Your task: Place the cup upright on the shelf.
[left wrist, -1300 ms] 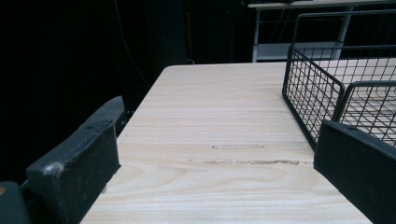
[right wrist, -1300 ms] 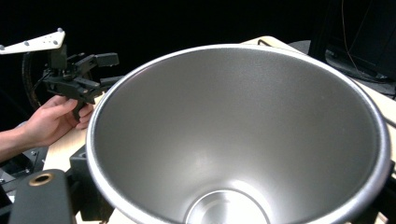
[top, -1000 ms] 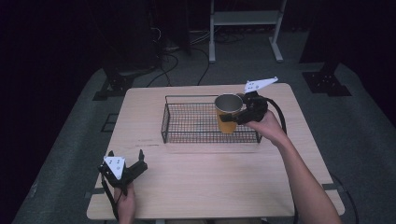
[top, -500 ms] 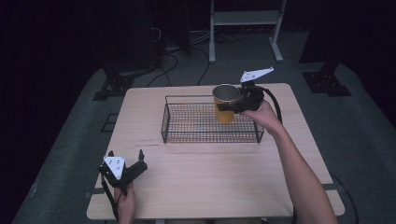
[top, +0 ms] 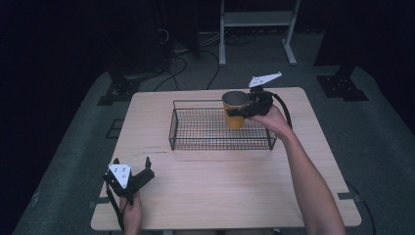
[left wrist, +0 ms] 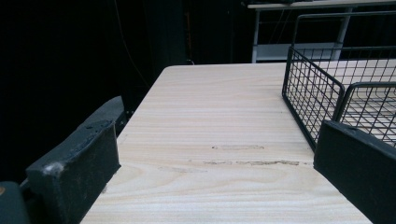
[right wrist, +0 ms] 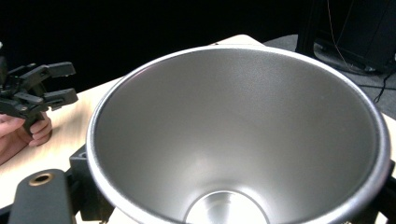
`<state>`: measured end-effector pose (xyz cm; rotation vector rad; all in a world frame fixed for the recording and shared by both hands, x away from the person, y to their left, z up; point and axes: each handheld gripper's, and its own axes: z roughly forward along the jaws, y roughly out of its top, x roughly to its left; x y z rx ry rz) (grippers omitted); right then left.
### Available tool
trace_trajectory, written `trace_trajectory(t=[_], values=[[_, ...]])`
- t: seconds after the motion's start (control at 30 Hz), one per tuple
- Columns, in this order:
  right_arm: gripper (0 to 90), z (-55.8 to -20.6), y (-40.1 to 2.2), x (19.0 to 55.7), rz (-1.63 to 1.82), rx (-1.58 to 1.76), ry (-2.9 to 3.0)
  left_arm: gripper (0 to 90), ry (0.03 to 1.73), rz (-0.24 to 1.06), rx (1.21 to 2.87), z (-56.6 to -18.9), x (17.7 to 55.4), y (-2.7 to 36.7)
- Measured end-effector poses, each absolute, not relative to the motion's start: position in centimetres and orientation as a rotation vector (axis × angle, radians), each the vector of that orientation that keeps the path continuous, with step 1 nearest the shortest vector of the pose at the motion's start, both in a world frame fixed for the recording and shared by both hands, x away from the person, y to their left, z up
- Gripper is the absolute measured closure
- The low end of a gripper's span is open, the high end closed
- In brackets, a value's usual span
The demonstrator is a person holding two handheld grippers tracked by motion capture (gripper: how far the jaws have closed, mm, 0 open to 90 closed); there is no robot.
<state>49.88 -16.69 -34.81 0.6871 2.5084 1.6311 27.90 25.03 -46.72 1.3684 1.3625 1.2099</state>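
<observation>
room: dark | floor (top: 73, 147): grey carpet | white rack (top: 257, 19) behind | cables (top: 181, 49) on floor

Right gripper (top: 243, 108) clamped on orange cup (top: 234, 110), metal inside, upright, held above the wire basket (top: 195, 142) at its far right corner. Basket sits toward the table's (top: 235, 196) far edge. Left gripper (top: 139, 172) near the table's near left corner, jaws apart, holding nothing.
</observation>
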Motion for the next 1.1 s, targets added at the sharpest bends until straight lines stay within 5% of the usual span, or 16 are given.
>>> trace_trajectory(t=[1.1], values=[[12.7,-39.9,-16.3,51.9,1.569,0.781,2.571,0.0,1.360,1.208,1.371,-46.7,27.9,25.0]])
